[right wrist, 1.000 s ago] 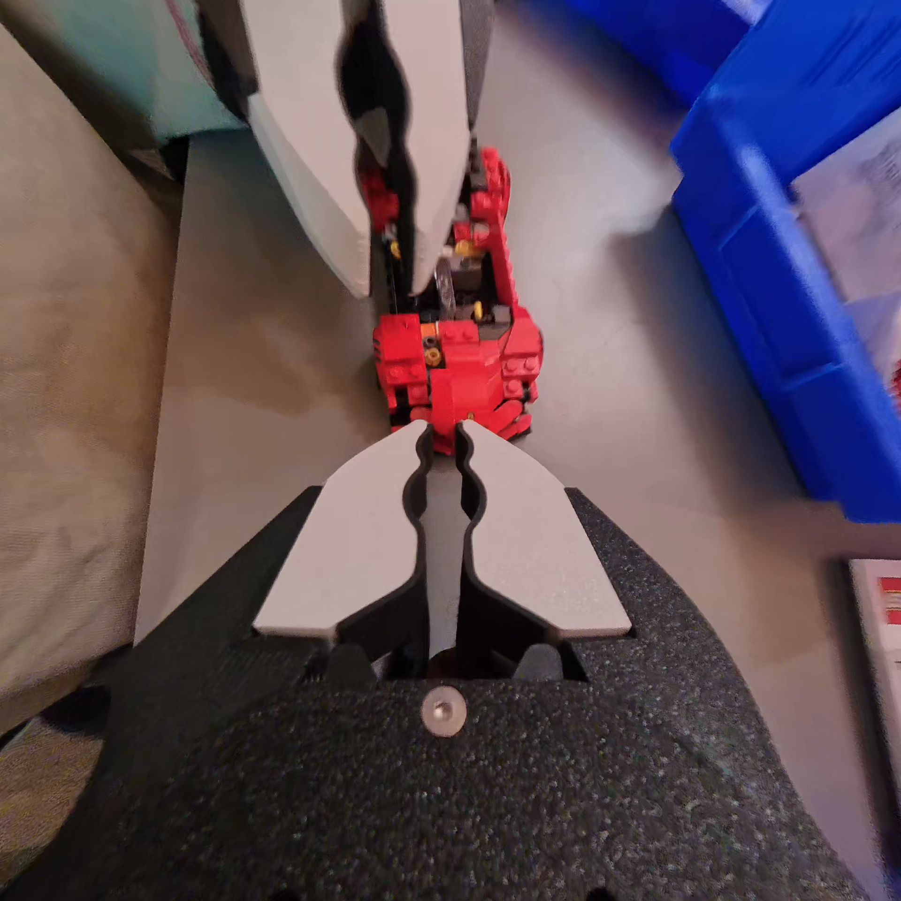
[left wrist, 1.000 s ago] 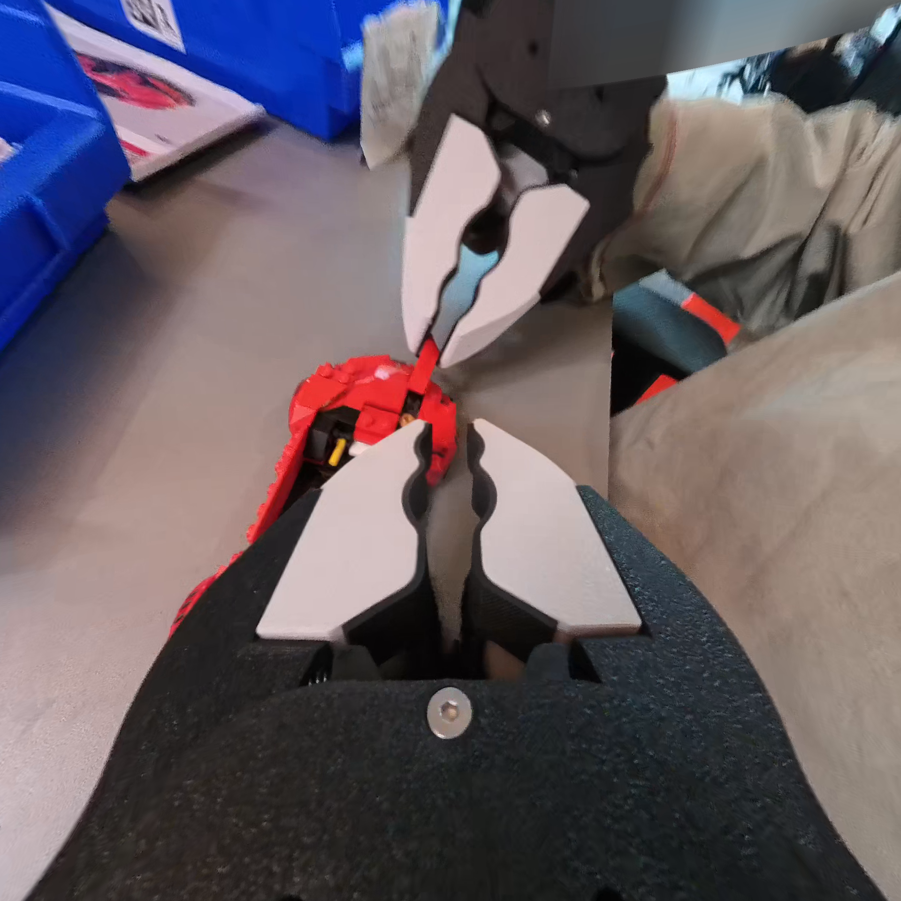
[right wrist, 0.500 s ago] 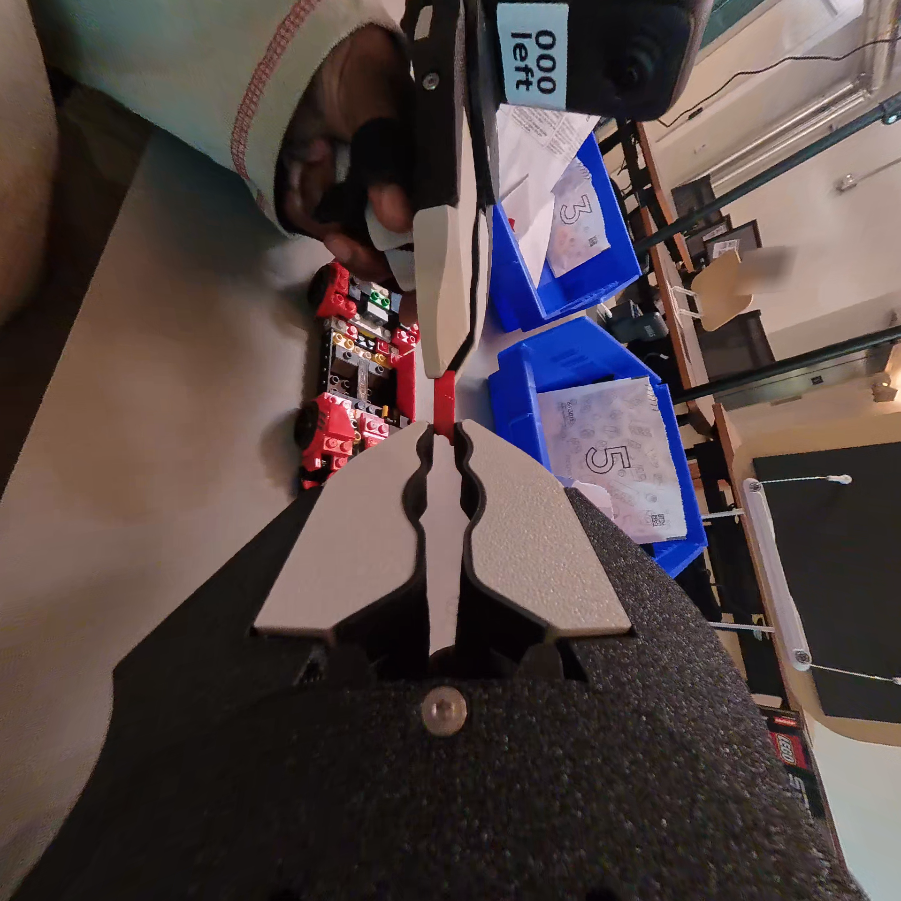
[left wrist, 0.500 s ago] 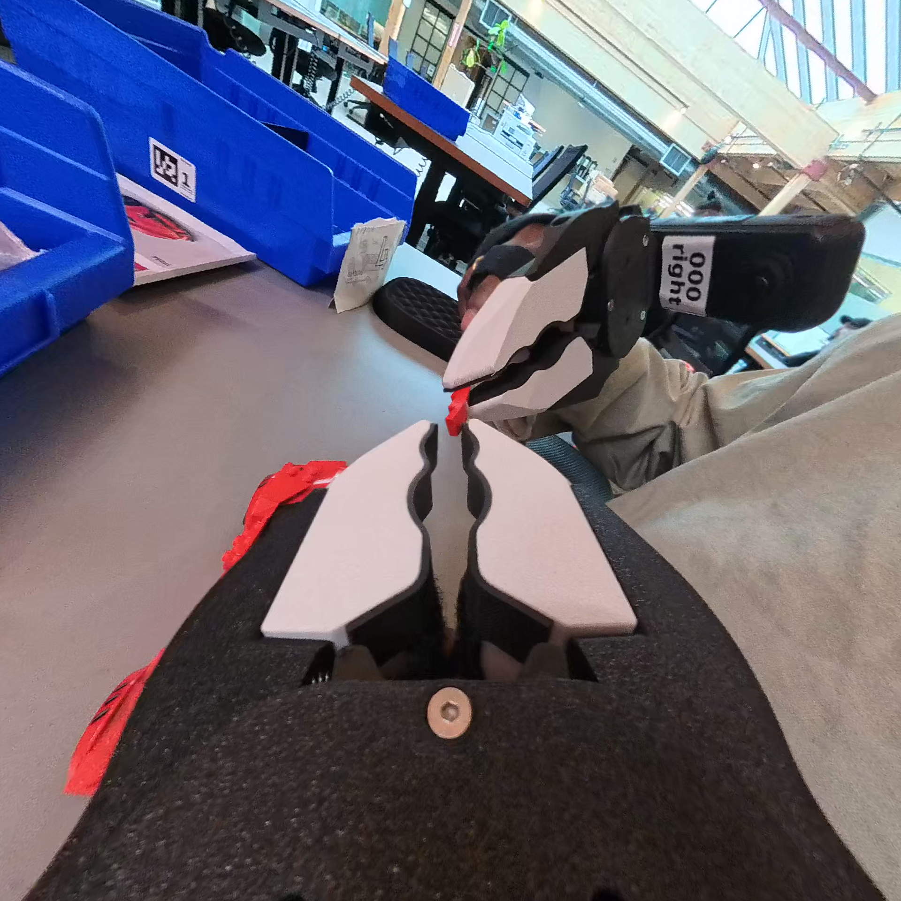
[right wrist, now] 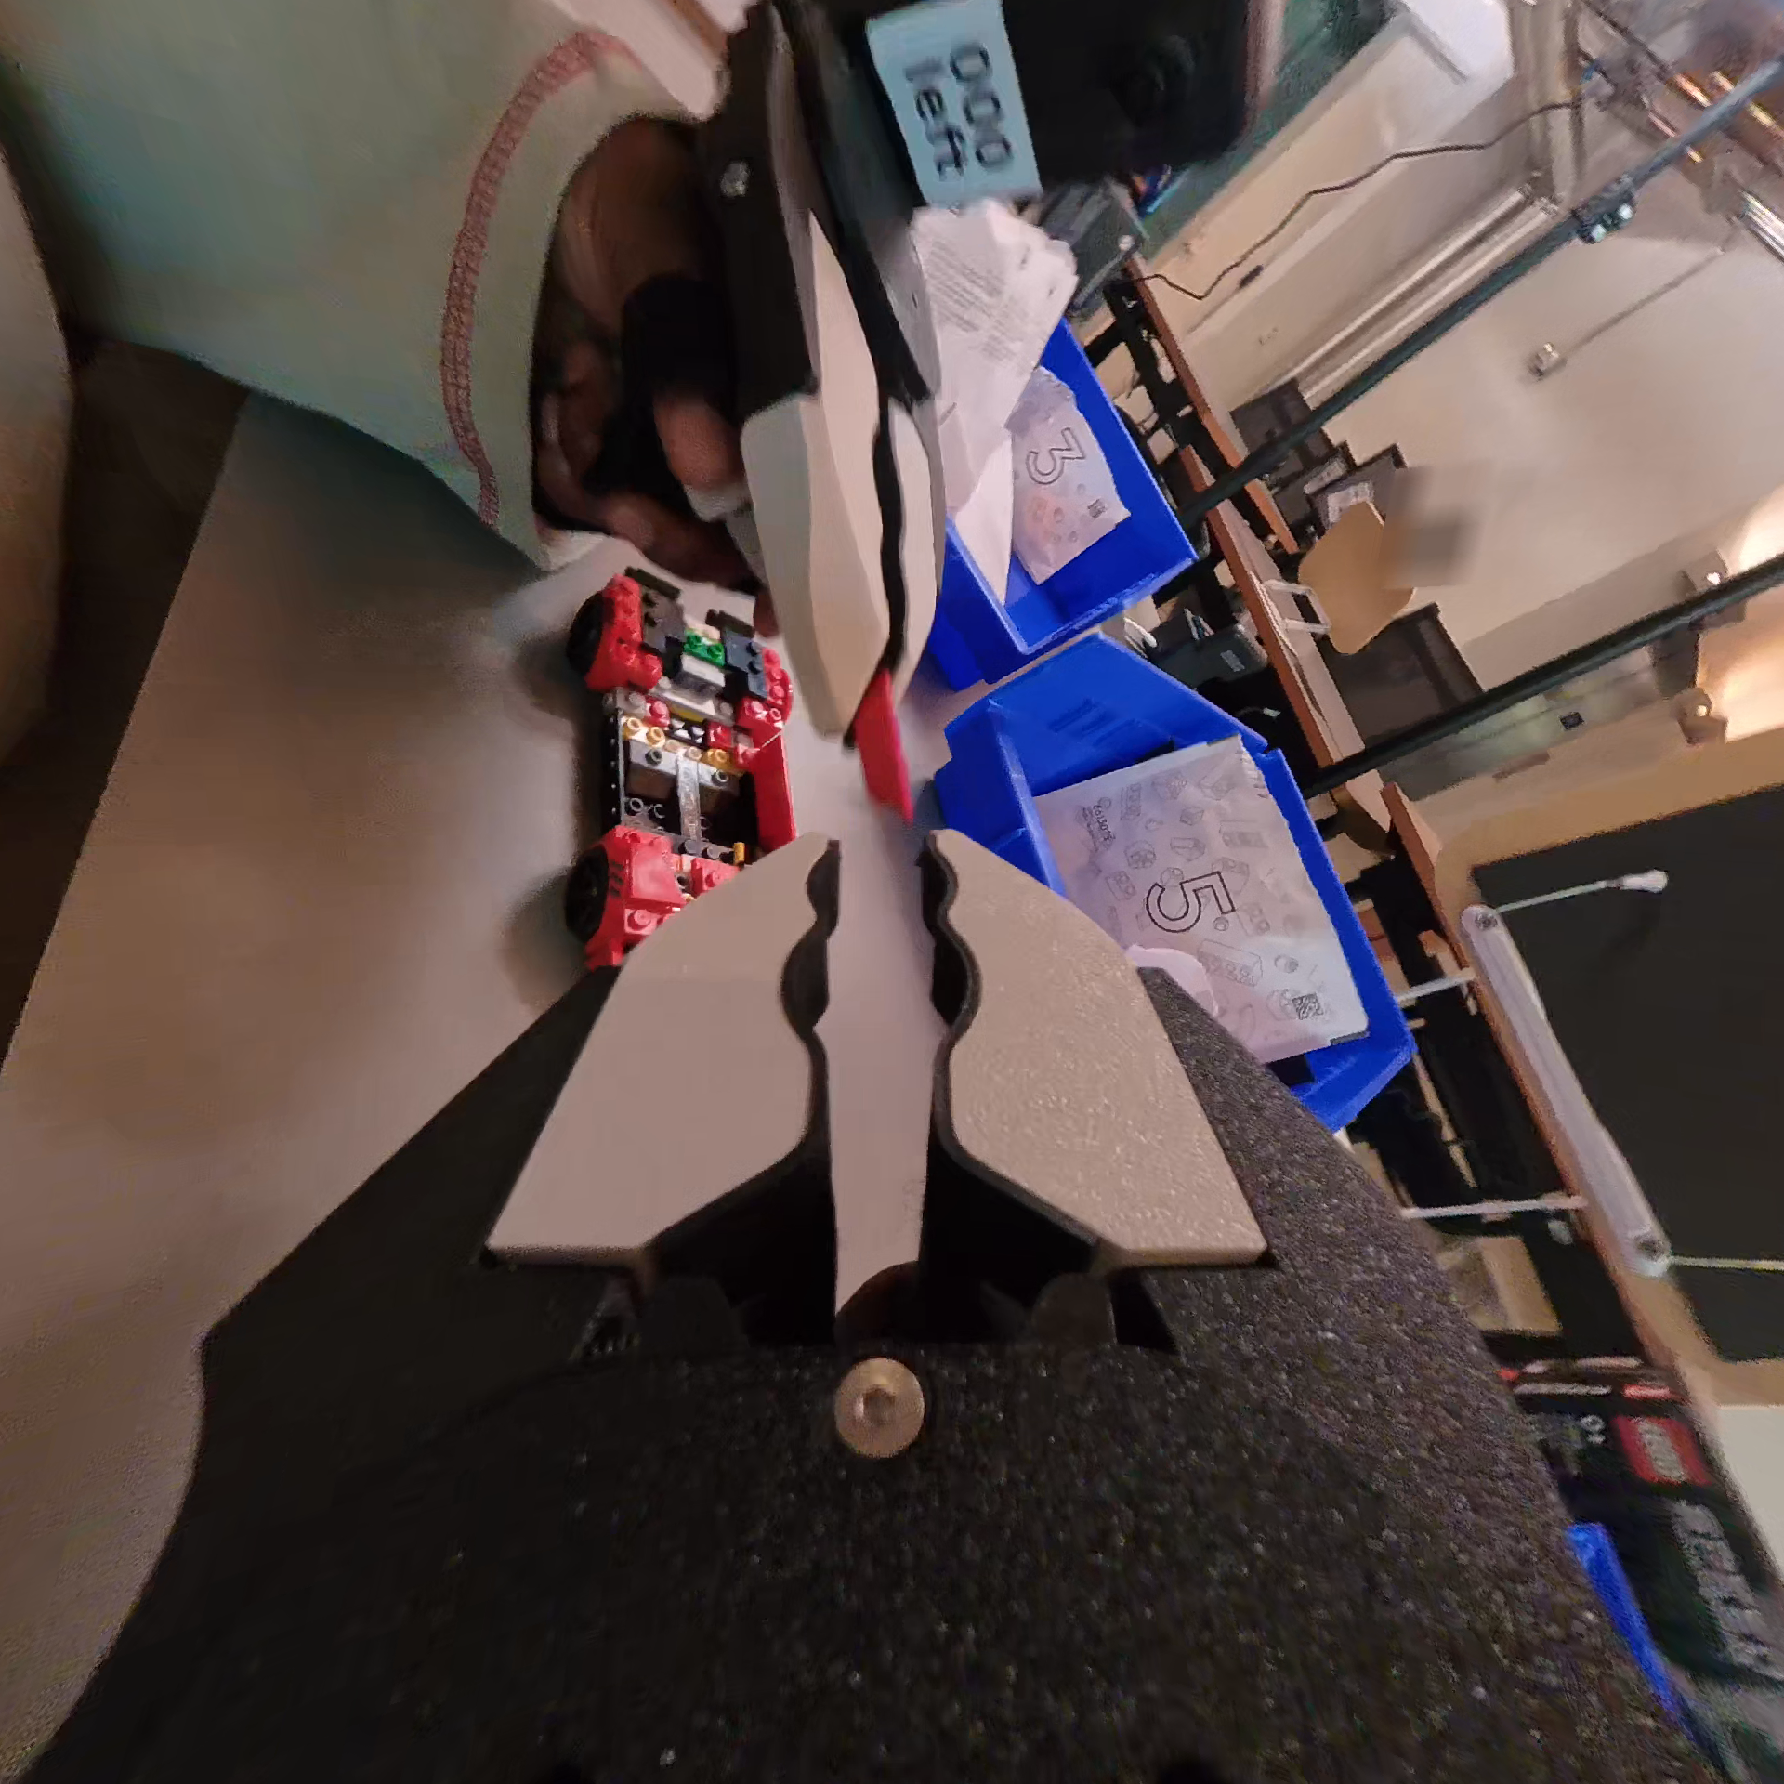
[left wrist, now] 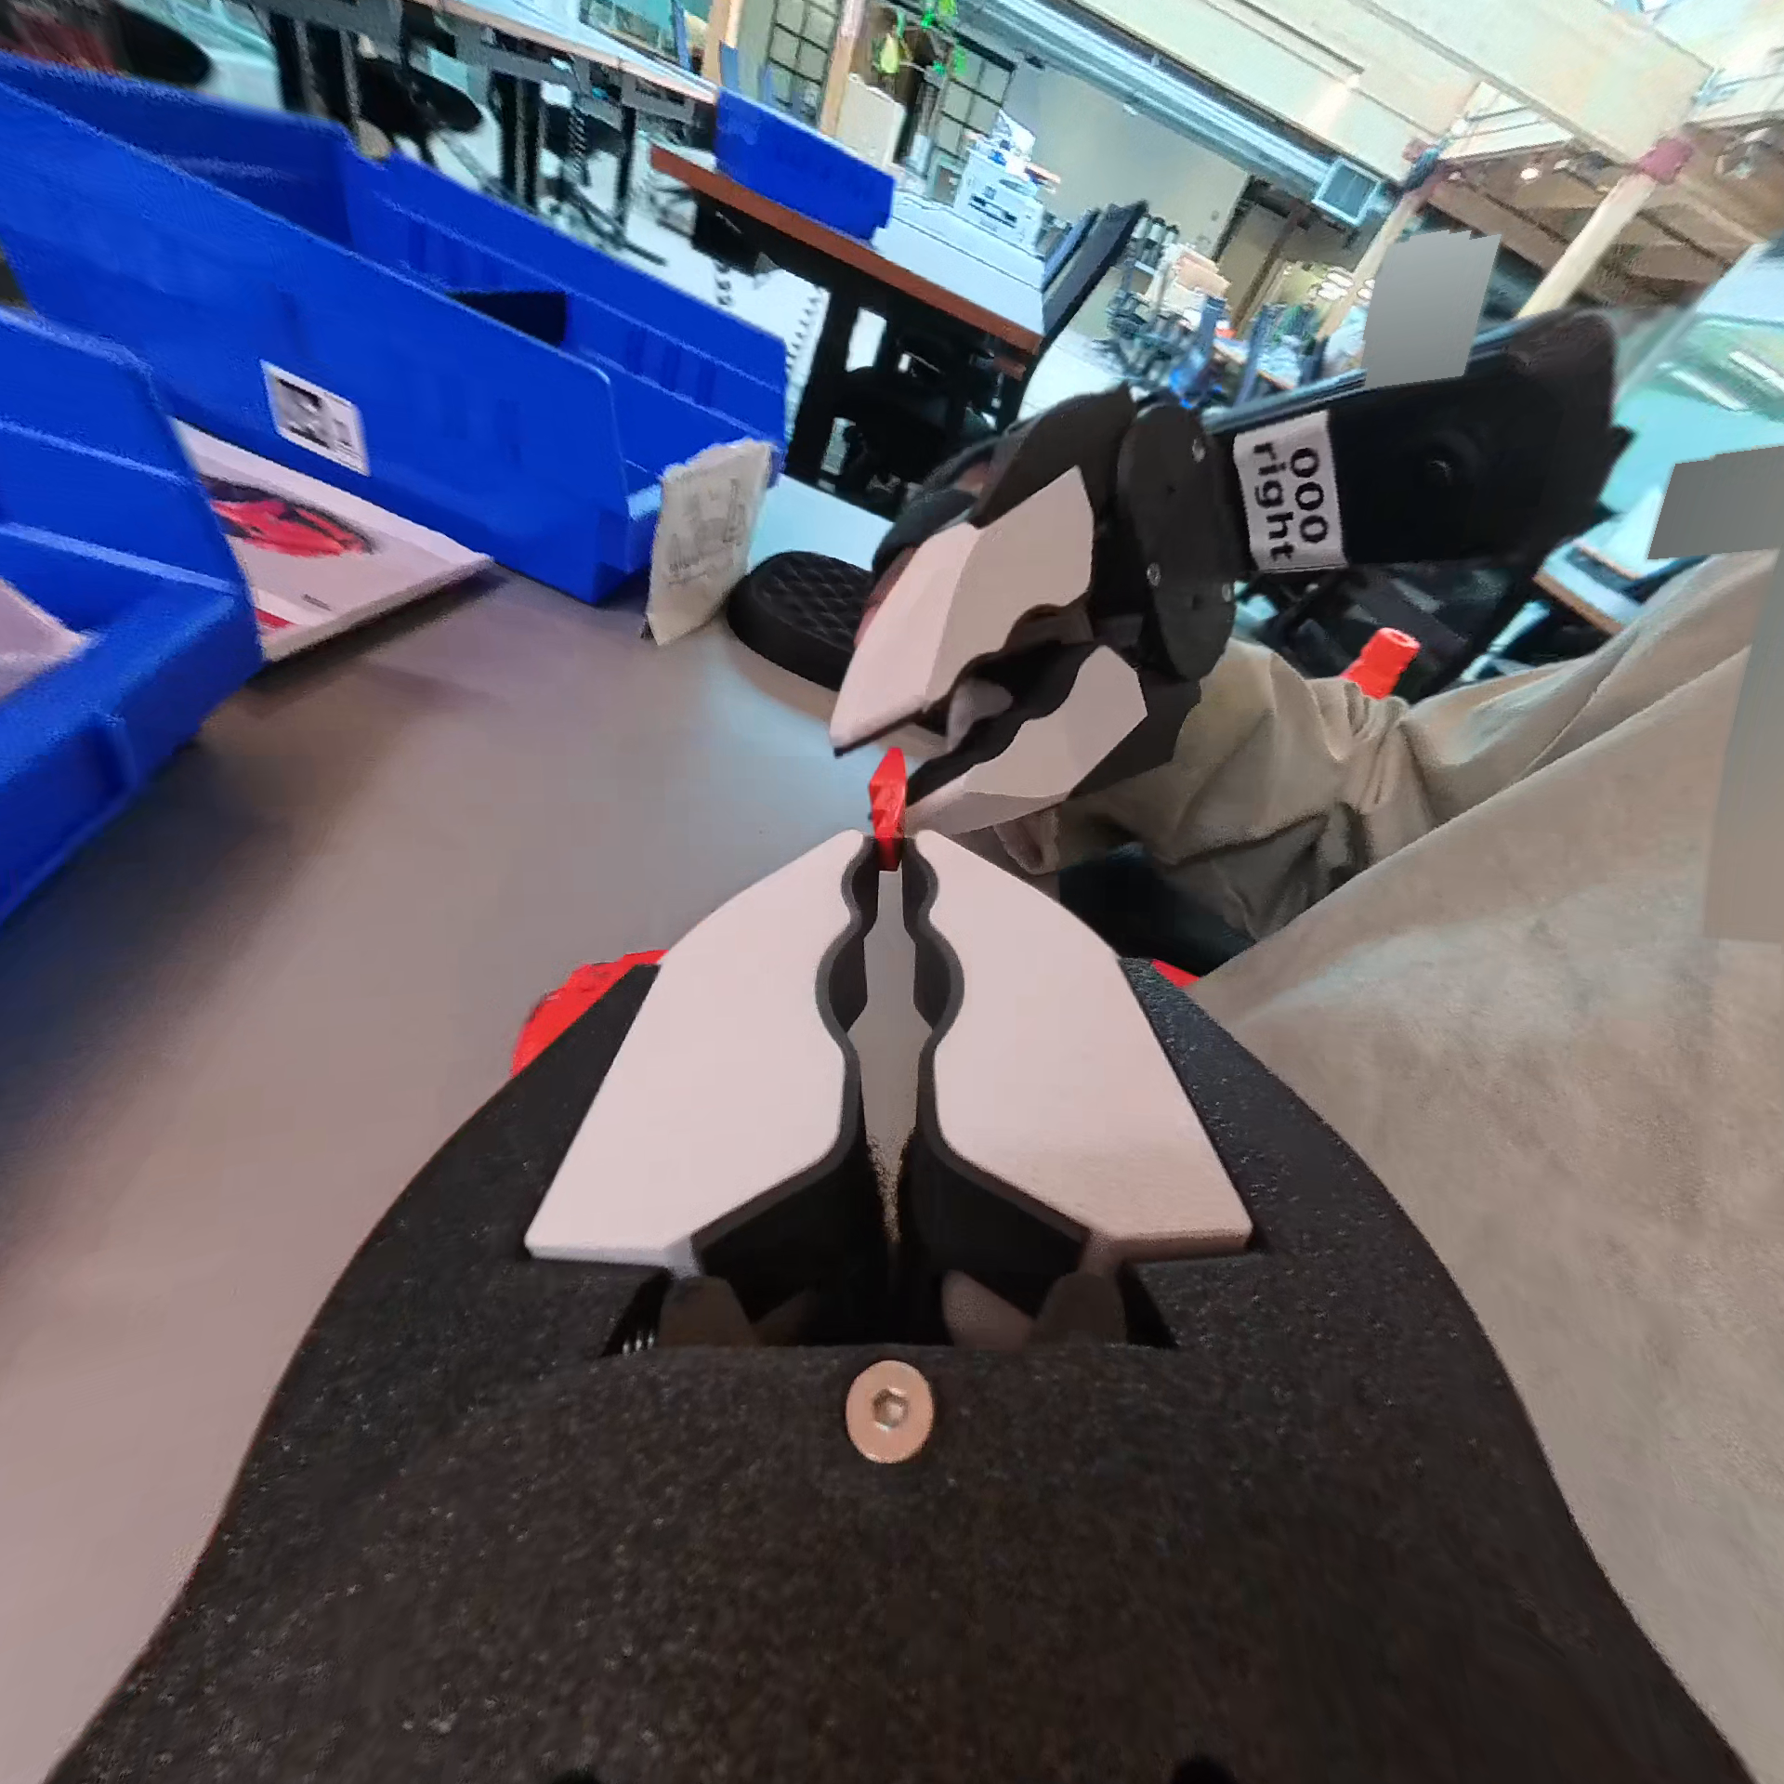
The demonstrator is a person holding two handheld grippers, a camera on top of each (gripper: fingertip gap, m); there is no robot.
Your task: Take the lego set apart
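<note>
A small red lego piece [left wrist: 886, 801] is pinched between the tips of my left gripper [left wrist: 886, 850], which is held up above the table. In the right wrist view the same piece [right wrist: 883, 748] hangs from the left gripper [right wrist: 862, 719]. My right gripper [right wrist: 878, 850] is open just short of the piece, with nothing between its fingers; it also shows in the left wrist view [left wrist: 878, 769], jaws apart. The partly stripped red and black lego car [right wrist: 685, 763] lies on the grey table [right wrist: 290, 869] below; only its red edge [left wrist: 579, 994] shows past the left gripper.
Blue bins [left wrist: 386, 386] line the far side, some holding clear numbered bags [right wrist: 1197, 888]. A printed booklet [left wrist: 319, 550] lies by them, and a black mesh pad [left wrist: 801, 608] sits at the table edge. A person's beige sleeve [left wrist: 1448, 965] fills the right side. Left and right tips are no more than a few centimetres apart.
Both grippers rose off the car with the red piece between them. The right gripper, shut on the piece before, has opened, and the left gripper alone now holds it.
</note>
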